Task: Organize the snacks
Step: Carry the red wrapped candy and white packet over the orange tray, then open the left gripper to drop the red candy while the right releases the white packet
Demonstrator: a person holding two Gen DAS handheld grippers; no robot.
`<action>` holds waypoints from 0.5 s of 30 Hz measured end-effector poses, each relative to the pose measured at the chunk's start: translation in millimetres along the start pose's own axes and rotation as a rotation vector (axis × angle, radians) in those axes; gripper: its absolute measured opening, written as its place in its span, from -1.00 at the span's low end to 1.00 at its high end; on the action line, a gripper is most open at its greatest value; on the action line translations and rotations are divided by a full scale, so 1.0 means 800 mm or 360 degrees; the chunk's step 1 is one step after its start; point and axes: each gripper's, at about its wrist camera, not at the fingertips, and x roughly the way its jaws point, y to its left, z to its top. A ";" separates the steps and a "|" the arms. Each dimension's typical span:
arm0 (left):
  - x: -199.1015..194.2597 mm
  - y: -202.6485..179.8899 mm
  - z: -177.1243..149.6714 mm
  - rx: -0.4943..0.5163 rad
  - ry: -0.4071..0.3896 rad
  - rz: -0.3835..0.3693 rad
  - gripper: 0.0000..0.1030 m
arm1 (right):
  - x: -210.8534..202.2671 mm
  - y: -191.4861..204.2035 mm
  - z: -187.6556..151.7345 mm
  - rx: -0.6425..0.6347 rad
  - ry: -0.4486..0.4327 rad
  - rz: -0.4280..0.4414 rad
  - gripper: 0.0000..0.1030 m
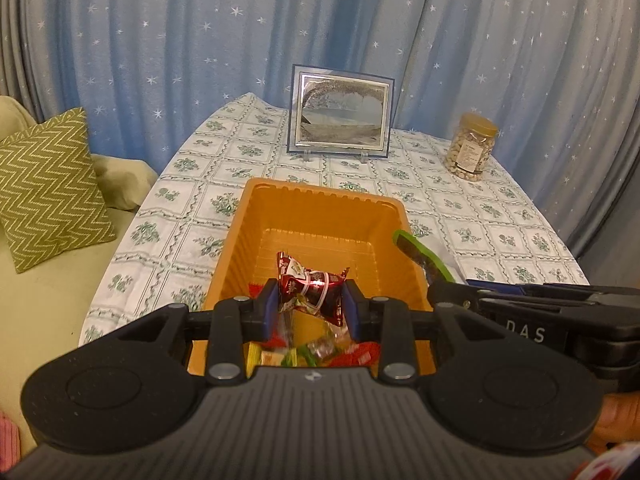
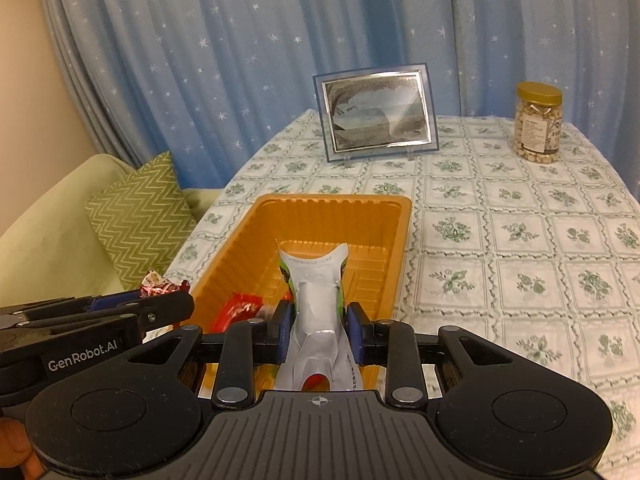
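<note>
An orange plastic tray stands on the flowered tablecloth, with several small wrapped snacks lying in its near end. My left gripper is shut on a dark red snack packet, held over the tray's near part. My right gripper is shut on a white and green snack packet, also above the tray's near end. The right gripper and its green-edged packet show at the right of the left wrist view. In the right wrist view, the left gripper with the red packet shows at the left.
A framed picture stands upright at the back of the table. A jar of nuts with a gold lid is at the back right. A green zigzag cushion lies on a sofa to the left. Blue starred curtains hang behind.
</note>
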 end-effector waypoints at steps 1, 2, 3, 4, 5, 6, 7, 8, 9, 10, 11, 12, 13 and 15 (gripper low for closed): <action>0.007 0.000 0.003 0.0002 0.0006 -0.0007 -0.42 | 0.005 -0.001 0.003 -0.0001 0.0003 0.0000 -0.42; 0.014 0.000 0.006 0.0003 0.0012 -0.0013 -0.42 | 0.011 -0.002 0.007 -0.0003 0.0005 0.0001 -0.42; 0.020 0.000 0.008 0.0005 0.0019 -0.0017 -0.42 | 0.017 -0.004 0.010 -0.0003 0.0005 0.0001 -0.42; 0.026 0.001 0.011 0.0010 0.0025 -0.0021 -0.42 | 0.022 -0.006 0.014 -0.0002 0.0003 0.0003 -0.42; 0.033 0.001 0.013 0.0018 0.0030 -0.0021 -0.42 | 0.026 -0.007 0.017 -0.0003 0.0002 0.0003 -0.42; 0.039 0.002 0.015 0.0023 0.0035 -0.0020 -0.42 | 0.031 -0.008 0.020 -0.0007 0.0002 0.0004 -0.42; 0.044 0.002 0.017 0.0029 0.0039 -0.0019 -0.42 | 0.035 -0.009 0.023 -0.0010 0.0002 0.0005 -0.42; 0.051 0.003 0.020 0.0034 0.0043 -0.0016 -0.42 | 0.040 -0.010 0.027 -0.0014 0.0002 0.0005 -0.42; 0.057 0.004 0.022 0.0038 0.0048 -0.0015 -0.42 | 0.044 -0.011 0.029 -0.0020 0.0001 0.0008 -0.42; 0.062 0.005 0.024 0.0040 0.0053 -0.0015 -0.42 | 0.049 -0.012 0.032 -0.0026 0.0002 0.0008 -0.42; 0.068 0.006 0.026 0.0040 0.0059 -0.0016 -0.42 | 0.054 -0.014 0.034 -0.0029 0.0001 0.0007 -0.42; 0.074 0.008 0.029 0.0043 0.0065 -0.0017 -0.42 | 0.058 -0.015 0.036 -0.0031 0.0001 0.0008 -0.42; 0.079 0.009 0.031 0.0048 0.0067 -0.0016 -0.42 | 0.063 -0.016 0.038 -0.0031 0.0004 0.0008 -0.42; 0.088 0.010 0.035 0.0063 0.0070 -0.0008 -0.42 | 0.072 -0.019 0.042 -0.0025 0.0010 0.0007 -0.42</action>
